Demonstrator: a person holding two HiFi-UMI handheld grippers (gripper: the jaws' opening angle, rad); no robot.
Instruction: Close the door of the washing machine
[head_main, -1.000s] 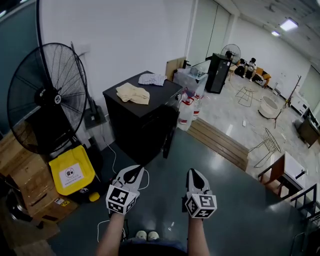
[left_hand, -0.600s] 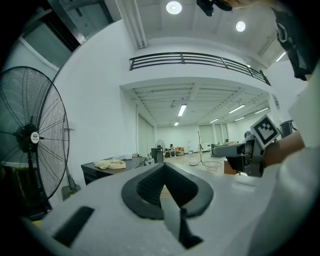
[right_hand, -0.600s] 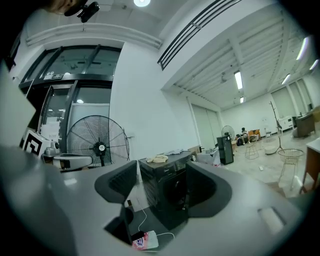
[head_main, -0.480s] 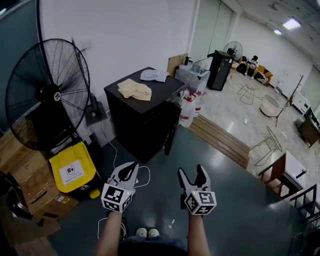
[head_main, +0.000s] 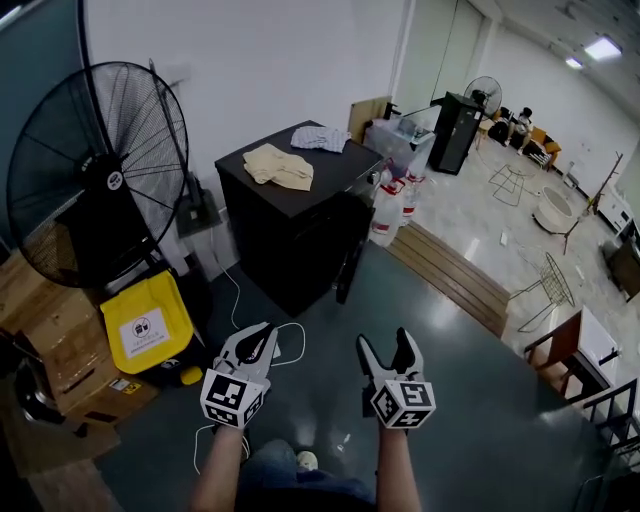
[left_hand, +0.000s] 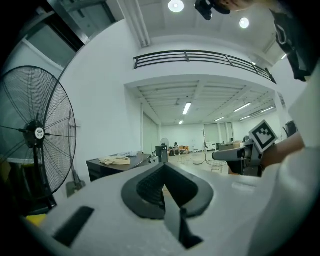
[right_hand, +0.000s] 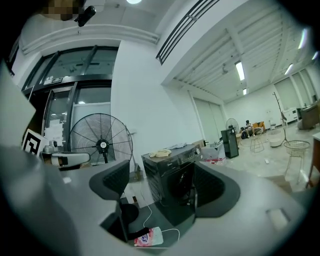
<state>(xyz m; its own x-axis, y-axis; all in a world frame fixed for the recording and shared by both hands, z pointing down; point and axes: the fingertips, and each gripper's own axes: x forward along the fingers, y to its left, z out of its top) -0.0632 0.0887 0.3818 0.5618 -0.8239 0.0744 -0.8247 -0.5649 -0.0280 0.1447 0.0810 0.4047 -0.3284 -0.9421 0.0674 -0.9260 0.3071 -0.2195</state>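
The black washing machine (head_main: 285, 225) stands against the white wall, well ahead of both grippers. Its front door (head_main: 348, 262) hangs ajar at the right front corner. A yellowish cloth (head_main: 280, 166) and a patterned cloth (head_main: 322, 138) lie on its top. My left gripper (head_main: 260, 340) is held level at lower centre, its jaws shut on nothing; in the left gripper view (left_hand: 163, 171) the tips meet. My right gripper (head_main: 390, 348) is beside it, its jaws opening with nothing between them. In the right gripper view (right_hand: 161, 182) the washing machine (right_hand: 170, 172) shows in the gap, far off.
A large black fan (head_main: 95, 170) stands left of the machine, above a yellow bin (head_main: 147, 325) and cardboard boxes (head_main: 50, 350). A white cable (head_main: 288, 340) and a pink-white pouch (right_hand: 147, 237) lie on the dark floor. White jugs (head_main: 388, 215) and a wooden step (head_main: 450, 280) are to the right.
The right gripper's jaws have gone from shut to wide apart. Both hands have sunk a little, and the head view has swung slightly, shifting the machine in the picture.
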